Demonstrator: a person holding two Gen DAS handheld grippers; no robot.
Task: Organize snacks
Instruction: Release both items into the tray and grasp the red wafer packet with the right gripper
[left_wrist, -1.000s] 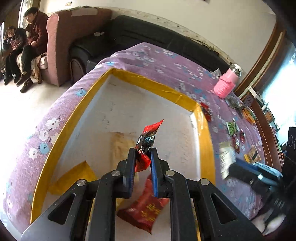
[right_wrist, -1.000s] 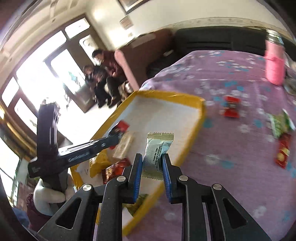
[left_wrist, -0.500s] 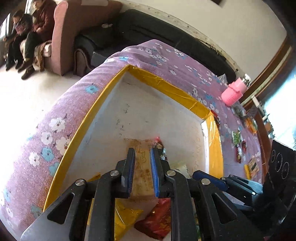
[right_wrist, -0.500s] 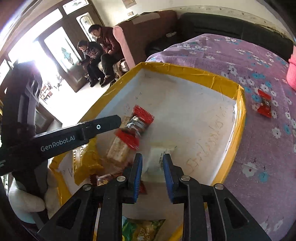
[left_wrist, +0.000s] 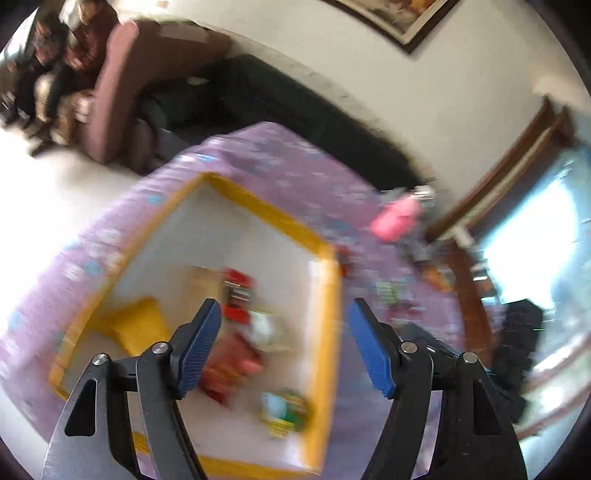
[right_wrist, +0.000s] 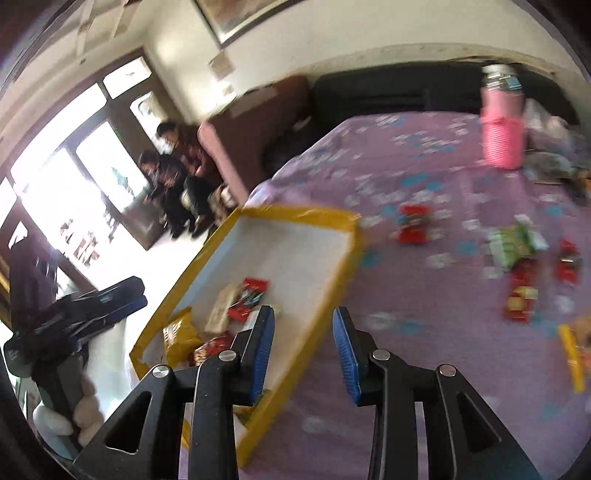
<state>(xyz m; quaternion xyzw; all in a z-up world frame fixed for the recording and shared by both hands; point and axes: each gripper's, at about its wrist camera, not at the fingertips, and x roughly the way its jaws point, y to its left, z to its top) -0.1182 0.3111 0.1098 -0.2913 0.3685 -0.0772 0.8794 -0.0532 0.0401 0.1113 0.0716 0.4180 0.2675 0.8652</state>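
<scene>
Both your claws gape wide and hold nothing. Your right claw (right_wrist: 303, 347) is nearer the loose snacks (right_wrist: 517, 266), which lie ahead and to its right on the purple bench (right_wrist: 424, 177), well apart from the tray (right_wrist: 332, 284). Your left claw (left_wrist: 284, 347) hangs over the tray's packets. A pink bottle (right_wrist: 502, 136) stands beyond.

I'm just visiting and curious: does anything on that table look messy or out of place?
Yes. Several snack packets lie scattered on the purple cloth, outside the yellow-edged tray that holds the others. Nothing looks spilled or damaged, though the pictures are blurred.
</scene>
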